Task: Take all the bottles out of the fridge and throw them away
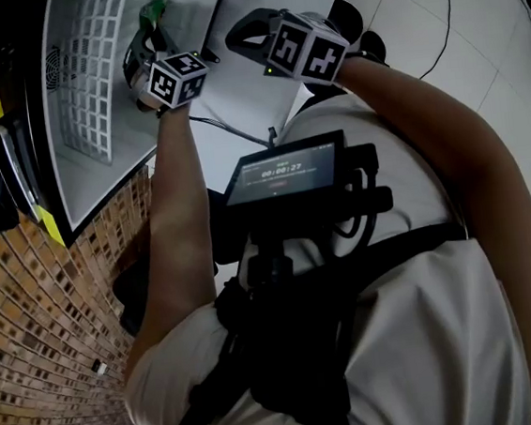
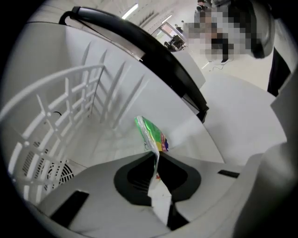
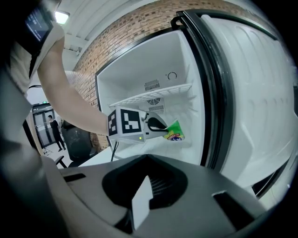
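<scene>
Head view: the left gripper (image 1: pixel 151 28) reaches into the open fridge (image 1: pixel 132 150), beside the white wire shelf (image 1: pixel 91 74). A green flattened item (image 1: pixel 153 9) sits at its tips. The right gripper (image 1: pixel 239 36) hangs just outside, to the right.

Left gripper view: the jaws are pinched on the lower edge of the green item (image 2: pixel 151 135). It sticks up from them, apparently clear of the fridge floor, and looks more like a crushed packet than a bottle.

Right gripper view: its own jaws are together with nothing between them, and it faces the fridge. The left gripper holds the item below the shelf, and no other bottle shows inside.

The step in hand seems to be the take-out. The next move calls for drawing the left gripper back past the door frame while keeping that thin pinch firm, then finding a bin, which no view shows.
</scene>
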The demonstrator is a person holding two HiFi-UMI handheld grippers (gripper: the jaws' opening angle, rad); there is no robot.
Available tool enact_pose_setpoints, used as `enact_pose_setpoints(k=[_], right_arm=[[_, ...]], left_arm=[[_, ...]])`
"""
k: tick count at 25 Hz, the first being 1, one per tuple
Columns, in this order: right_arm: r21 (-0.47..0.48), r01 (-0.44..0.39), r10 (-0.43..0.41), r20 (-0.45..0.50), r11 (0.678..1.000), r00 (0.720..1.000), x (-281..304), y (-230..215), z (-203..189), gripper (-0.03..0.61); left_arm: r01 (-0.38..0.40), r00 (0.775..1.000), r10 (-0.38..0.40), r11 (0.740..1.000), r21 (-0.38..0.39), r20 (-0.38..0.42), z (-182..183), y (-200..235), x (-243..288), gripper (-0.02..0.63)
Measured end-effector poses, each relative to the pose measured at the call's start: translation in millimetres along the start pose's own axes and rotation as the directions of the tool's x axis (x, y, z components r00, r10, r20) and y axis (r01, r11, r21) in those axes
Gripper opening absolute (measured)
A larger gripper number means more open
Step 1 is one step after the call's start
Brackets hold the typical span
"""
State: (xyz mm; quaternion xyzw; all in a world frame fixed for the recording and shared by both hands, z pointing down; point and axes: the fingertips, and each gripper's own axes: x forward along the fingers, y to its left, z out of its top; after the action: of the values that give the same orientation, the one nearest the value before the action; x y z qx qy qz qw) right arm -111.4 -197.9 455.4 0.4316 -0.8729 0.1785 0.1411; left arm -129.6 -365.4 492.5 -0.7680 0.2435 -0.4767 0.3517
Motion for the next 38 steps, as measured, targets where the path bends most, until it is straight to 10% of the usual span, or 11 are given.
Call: enact_pose_setpoints(k=[16, 24, 38], right_arm=[[-0.059, 0.106, -0.103, 0.056, 0.993, 0.993, -104.8, -5.2, -16.7, 0.003], [0.019, 0.215, -0.216, 0.063, 0.976, 0.974, -162.0, -30.1, -51.2, 0.003], [0.125, 0.382, -0.393, 0.082, 0.916, 0.916, -248.2, -85.1, -85.1, 0.003]], left_arm=[[0.226, 0.955, -0.151, 0.928, -0.297, 0.255, 102.5, -61.2, -103.1, 0.031], [0.325, 0.92, -0.228, 0.899, -0.294, 0.318, 150.9, -106.4, -123.8, 0.031], [0.56, 0.782, -0.439, 0.806, -0.192, 0.442, 243.8, -194.9, -146.7, 0.035]])
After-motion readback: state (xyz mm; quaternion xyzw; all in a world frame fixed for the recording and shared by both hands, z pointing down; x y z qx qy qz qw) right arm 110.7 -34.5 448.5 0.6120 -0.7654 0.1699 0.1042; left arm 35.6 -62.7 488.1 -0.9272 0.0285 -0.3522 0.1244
